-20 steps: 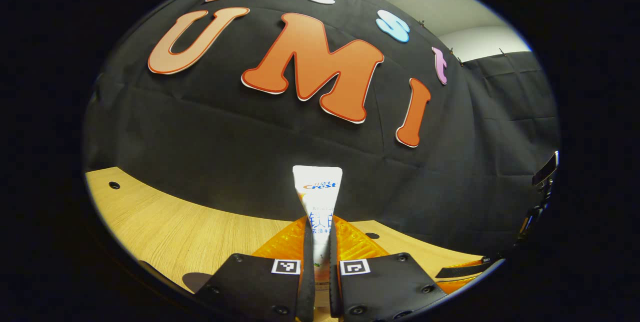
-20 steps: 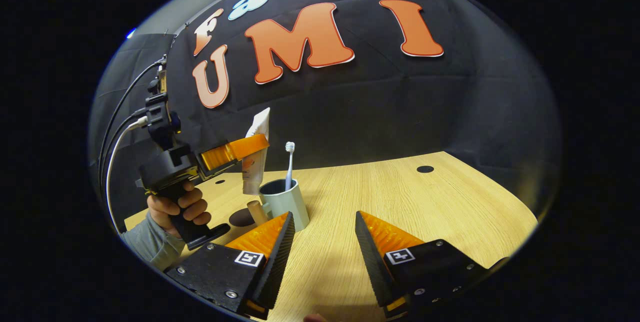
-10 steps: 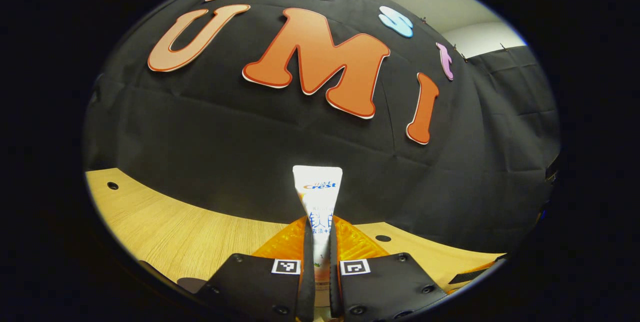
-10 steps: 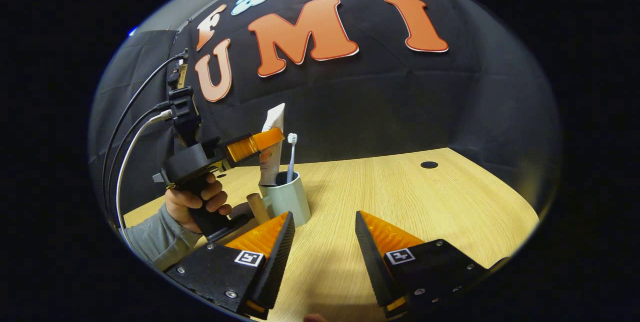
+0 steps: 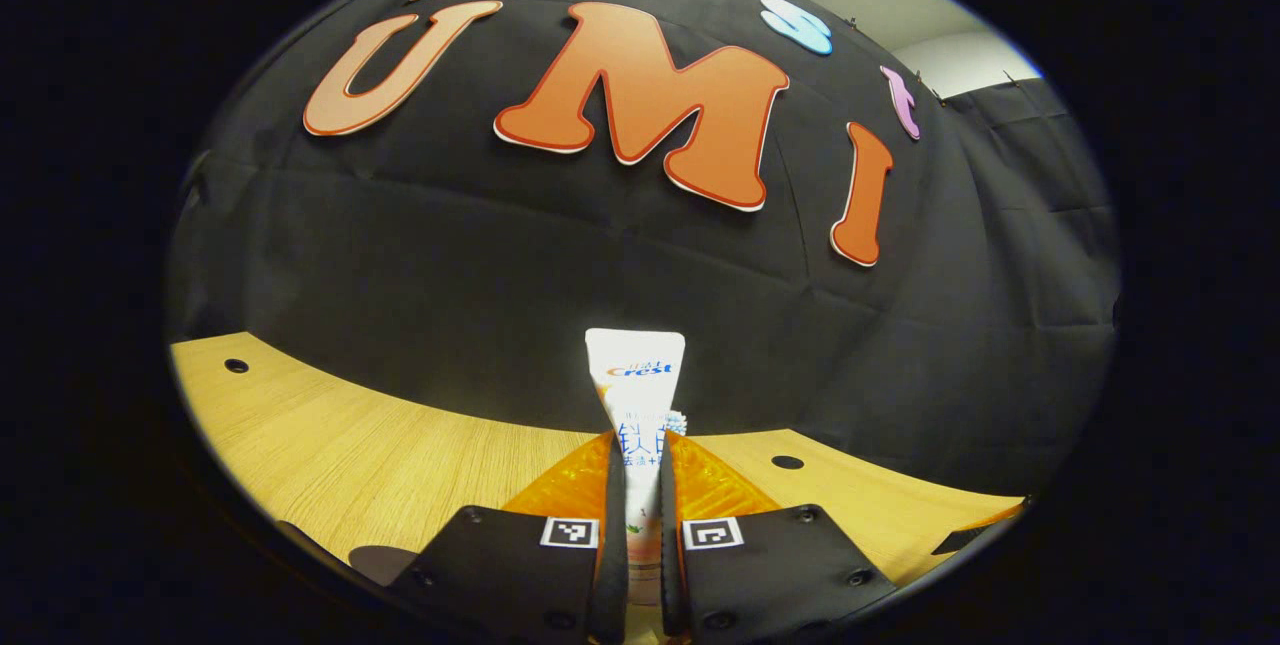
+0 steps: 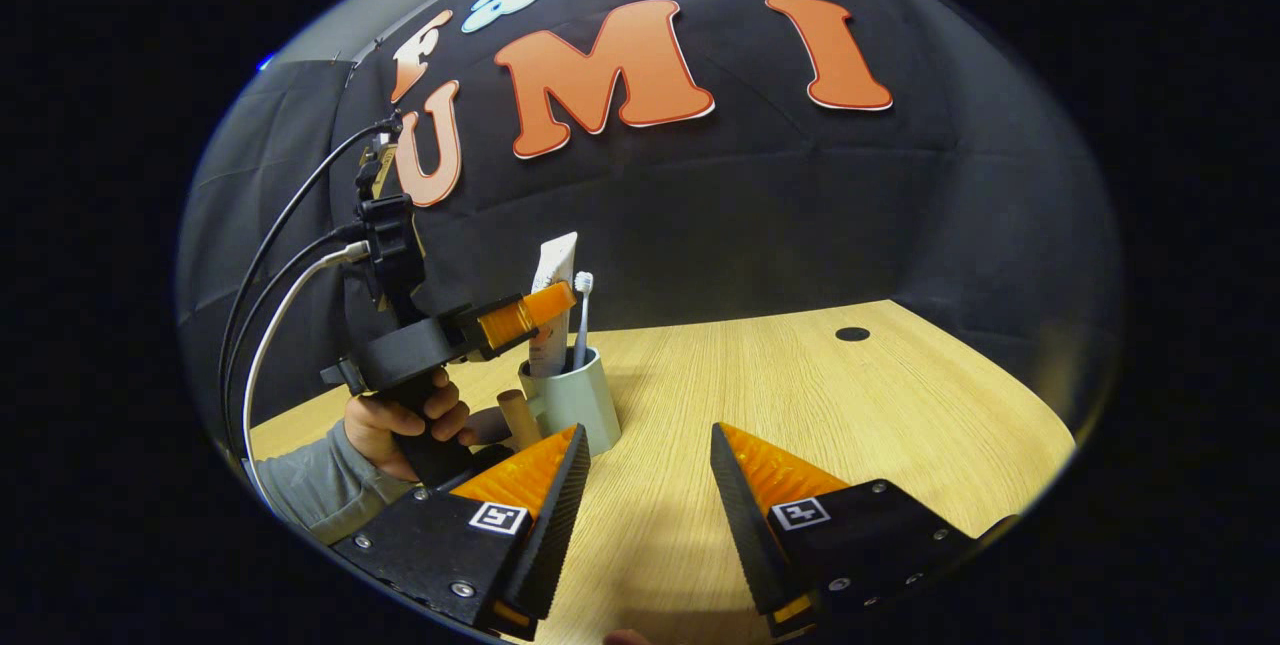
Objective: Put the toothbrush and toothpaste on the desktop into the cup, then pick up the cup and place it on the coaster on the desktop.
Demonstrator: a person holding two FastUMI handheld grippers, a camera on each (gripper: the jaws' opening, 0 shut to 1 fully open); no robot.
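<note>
Left hand-held gripper (image 5: pixel 640 485) clamped on upright toothpaste tube (image 5: pixel 637 395), lowered into cup (image 6: pixel 573 407) beside toothbrush (image 6: pixel 581 315). Right hand-held gripper (image 6: pixel 645 490) wide apart, at cup's five o'clock above worktop (image 6: pixel 850 405).

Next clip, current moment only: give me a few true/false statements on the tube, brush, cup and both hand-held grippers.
1. The left hand-held gripper is shut on the toothpaste. True.
2. The toothbrush lies flat on the desk. False: it stands in the cup.
3. The right hand-held gripper is open. True.
4. The toothpaste's lower end is in the cup. True.
5. The right hand-held gripper holds the cup. False: it holds nothing.
</note>
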